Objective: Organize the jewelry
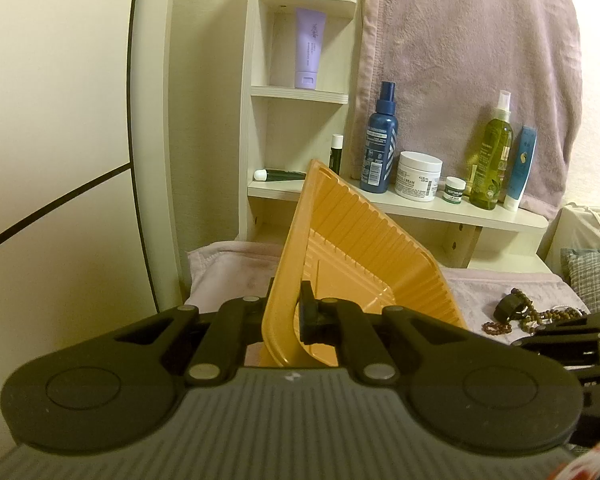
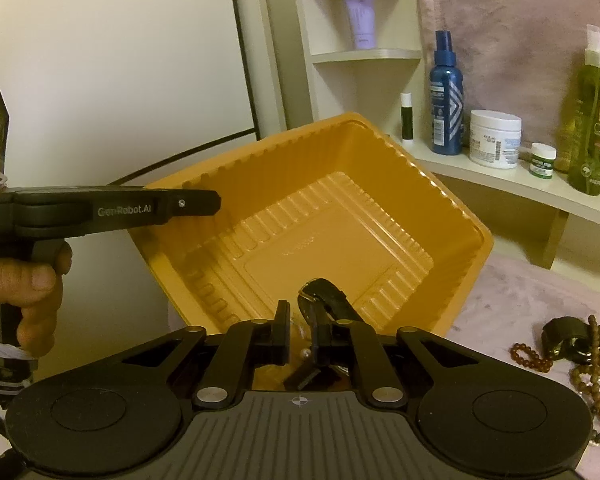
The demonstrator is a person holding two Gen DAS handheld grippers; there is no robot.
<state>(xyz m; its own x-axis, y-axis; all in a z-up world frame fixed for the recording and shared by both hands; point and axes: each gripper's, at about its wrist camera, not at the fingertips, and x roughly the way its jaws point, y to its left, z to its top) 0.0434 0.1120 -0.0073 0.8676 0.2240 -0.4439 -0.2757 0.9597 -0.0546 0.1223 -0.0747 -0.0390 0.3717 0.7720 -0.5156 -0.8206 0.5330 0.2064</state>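
Observation:
My left gripper [image 1: 290, 304] is shut on the rim of an orange plastic tray [image 1: 360, 248] and holds it tilted above the pink cloth. In the right wrist view the same tray [image 2: 340, 220] opens toward me, with the left gripper [image 2: 212, 202] clamped on its left rim. My right gripper [image 2: 302, 320] hovers over the tray's near edge, nearly closed on a black watch strap [image 2: 324, 294] that loops above its right finger. A small pearl shows between the jaws. Brown bead bracelets [image 2: 532, 356] and a dark ring-shaped piece [image 2: 566, 338] lie on the cloth to the right.
A shelf [image 1: 420, 204] behind the tray carries a blue spray bottle [image 1: 380, 140], a white cream jar [image 1: 418, 176] and a green bottle [image 1: 494, 152]. A purple tube [image 1: 310, 48] stands in the corner shelf. A person's hand [image 2: 20, 280] grips the left tool.

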